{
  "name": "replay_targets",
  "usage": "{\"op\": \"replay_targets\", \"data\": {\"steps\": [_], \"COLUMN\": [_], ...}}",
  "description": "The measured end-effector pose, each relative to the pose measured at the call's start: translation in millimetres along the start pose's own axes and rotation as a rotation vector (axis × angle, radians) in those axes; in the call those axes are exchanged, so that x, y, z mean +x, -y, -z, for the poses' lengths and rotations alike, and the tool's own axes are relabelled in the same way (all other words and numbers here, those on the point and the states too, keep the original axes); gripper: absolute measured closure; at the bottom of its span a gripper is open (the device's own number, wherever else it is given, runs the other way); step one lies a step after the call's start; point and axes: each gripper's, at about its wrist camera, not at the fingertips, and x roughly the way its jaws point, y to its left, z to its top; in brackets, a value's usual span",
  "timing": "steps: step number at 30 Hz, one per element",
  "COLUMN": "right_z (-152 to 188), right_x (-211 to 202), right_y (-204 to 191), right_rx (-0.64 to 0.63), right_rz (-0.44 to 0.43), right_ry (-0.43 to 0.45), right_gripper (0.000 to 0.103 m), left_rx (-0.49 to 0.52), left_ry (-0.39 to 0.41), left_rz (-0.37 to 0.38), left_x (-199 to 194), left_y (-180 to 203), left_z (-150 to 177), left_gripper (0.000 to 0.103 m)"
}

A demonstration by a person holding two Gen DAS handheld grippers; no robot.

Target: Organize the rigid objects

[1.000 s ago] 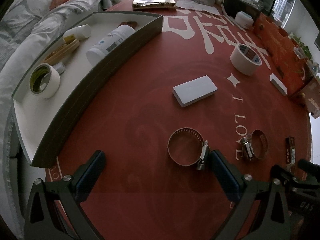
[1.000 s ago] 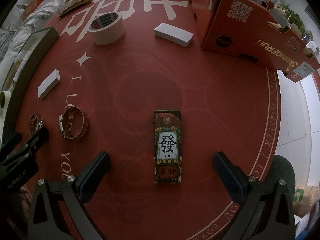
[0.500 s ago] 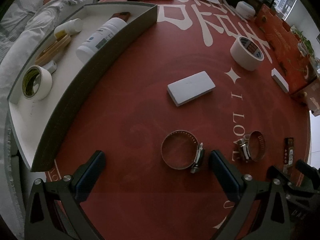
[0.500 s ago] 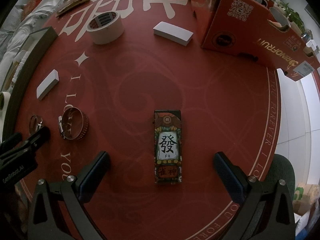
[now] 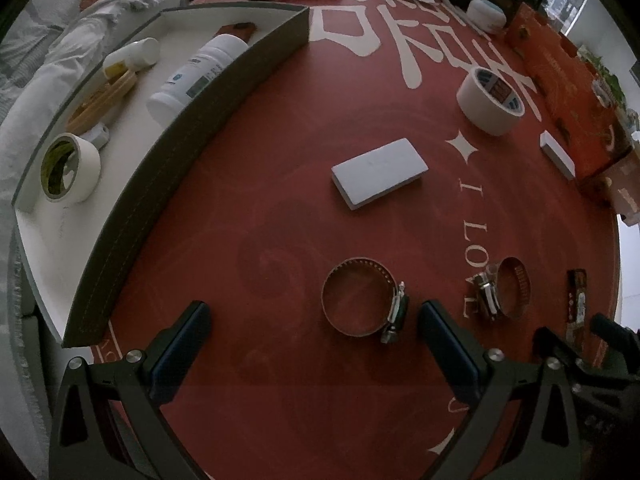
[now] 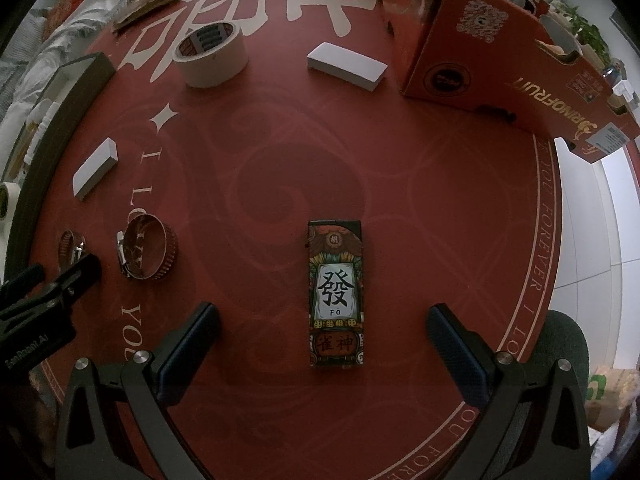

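Observation:
My left gripper is open above the red table, with a metal hose clamp lying just ahead between its fingers. A second hose clamp lies to its right. A white block and a white tape roll lie farther off. A grey tray at the left holds a bottle, a tape roll and small items. My right gripper is open, with a decorated mahjong-print box lying flat between its fingers.
An orange cardboard box stands at the back right of the right wrist view. A white block lies beside it, another white block at the left. The table edge curves past on the right.
The left gripper has crept forward and left, so the hose clamp sits slightly lower and nearer its right finger. The right gripper has barely moved.

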Motion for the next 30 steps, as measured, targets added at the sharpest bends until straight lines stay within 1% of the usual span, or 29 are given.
{"op": "replay_targets", "data": {"steps": [1,3,4,5,6,7,8,9,11,13,14,17,20,23,25,30], "right_z": [0,1,1,2,3,3,4,5,7,10,12,17,20,21,23,20], "right_x": [0,-4,-7,-11,-16,-17,-19,-19,-20,-21,-23,-32,-46,-56,-60,-62], "right_y": [0,-3,-5,-8,-11,-13,-14,-14,-11,-4,1,10,13,14,12,12], "right_rx": [-0.001,-0.011,-0.021,-0.038,-0.055,-0.062,-0.068,-0.069,-0.055,-0.012,0.013,0.044,0.061,0.069,0.069,0.064], "right_rz": [0.002,-0.001,-0.003,-0.007,-0.009,-0.013,-0.017,-0.029,-0.056,-0.108,-0.140,-0.191,-0.249,-0.291,-0.313,-0.318], "right_ry": [-0.003,0.002,0.007,0.017,0.027,0.029,0.033,0.033,0.034,0.025,0.026,0.060,0.101,0.126,0.133,0.127], "right_gripper": [0.000,0.007,0.019,0.036,0.046,0.065,0.078,0.078,0.078,0.078,0.078,0.078,0.078,0.078,0.078,0.078], "left_rx": [0.016,0.068,0.087,0.107,0.133,0.145,0.146,0.142,0.099,0.041,0.011,-0.046,-0.089,-0.102,-0.092,-0.059], "left_ry": [0.004,0.014,0.015,0.014,0.013,0.005,0.000,0.000,-0.005,0.001,0.018,0.056,0.074,0.106,0.131,0.186], "left_rz": [0.004,0.019,0.024,0.029,0.037,0.043,0.050,0.058,0.093,0.136,0.157,0.178,0.179,0.168,0.156,0.161], "left_x": [-2,-10,-12,-14,-16,-17,-17,-18,-20,-25,-31,-44,-55,-66,-74,-93], "left_y": [2,9,12,16,20,22,22,21,12,-3,-13,-31,-44,-52,-49,-42], "left_z": [0,1,1,1,1,1,1,2,3,5,6,12,13,8,6,-2], "left_gripper": [0.009,0.031,0.036,0.048,0.061,0.061,0.061,0.061,0.061,0.061,0.061,0.061,0.061,0.061,0.061,0.061]}}
